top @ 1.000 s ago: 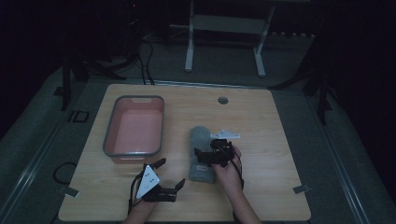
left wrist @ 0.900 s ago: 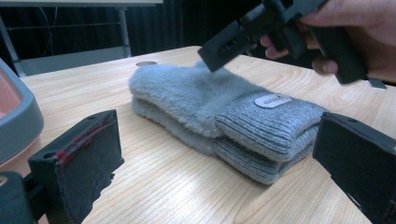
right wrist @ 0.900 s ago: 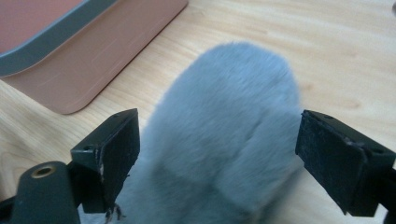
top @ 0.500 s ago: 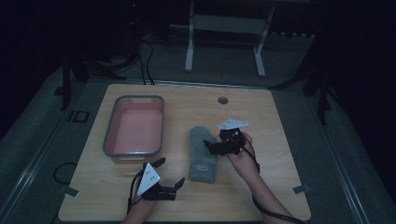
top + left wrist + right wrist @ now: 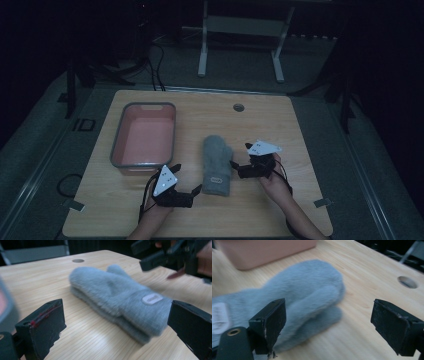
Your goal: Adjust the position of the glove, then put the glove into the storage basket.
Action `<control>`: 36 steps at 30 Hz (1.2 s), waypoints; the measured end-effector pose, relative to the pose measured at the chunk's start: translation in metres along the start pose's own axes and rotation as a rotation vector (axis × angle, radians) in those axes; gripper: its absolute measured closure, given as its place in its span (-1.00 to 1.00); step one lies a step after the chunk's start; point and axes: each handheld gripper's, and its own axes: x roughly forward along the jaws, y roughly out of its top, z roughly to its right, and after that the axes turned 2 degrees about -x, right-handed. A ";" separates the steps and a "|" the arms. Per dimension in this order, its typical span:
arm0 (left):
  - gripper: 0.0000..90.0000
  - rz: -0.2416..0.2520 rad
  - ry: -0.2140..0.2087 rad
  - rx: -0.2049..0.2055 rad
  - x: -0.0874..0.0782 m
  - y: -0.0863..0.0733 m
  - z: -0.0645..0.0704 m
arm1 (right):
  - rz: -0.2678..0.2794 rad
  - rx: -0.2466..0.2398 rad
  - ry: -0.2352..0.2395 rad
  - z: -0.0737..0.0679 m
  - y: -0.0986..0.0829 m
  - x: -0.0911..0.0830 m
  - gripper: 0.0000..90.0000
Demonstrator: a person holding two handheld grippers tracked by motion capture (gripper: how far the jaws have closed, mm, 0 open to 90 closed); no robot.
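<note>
Grey and fuzzy, a pair of mittens (image 5: 217, 162) lies stacked flat on the wooden tabletop (image 5: 300, 125), near its middle, cuff toward the person and fingertips pointing away. A small white label sits on the cuff. The pink tray (image 5: 143, 135) with a grey rim stands just to the left of the mittens, apart from them.

The left claw (image 5: 196, 189) rests low at the front edge, its jaws spread wide, beside the cuff end and not touching it; in the left gripper view the cuff lies between and beyond the two black jaws. The right claw (image 5: 235, 166) hovers just to the right of the mittens, near the thumb, its jaws also wide apart and holding nothing. A round hole (image 5: 238, 107) marks the tabletop's far side.
</note>
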 end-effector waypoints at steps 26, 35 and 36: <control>-0.55 -0.271 0.067 -0.038 0.072 0.041 -0.007 | -0.085 0.309 0.081 -0.013 0.001 0.011 -0.42; -0.55 -0.381 0.093 -0.099 0.093 0.036 -0.018 | -0.175 0.378 0.122 -0.010 -0.016 0.036 -0.33; -0.56 -0.386 0.086 -0.104 0.095 0.035 -0.019 | -0.178 0.384 0.124 -0.009 -0.018 0.037 -0.33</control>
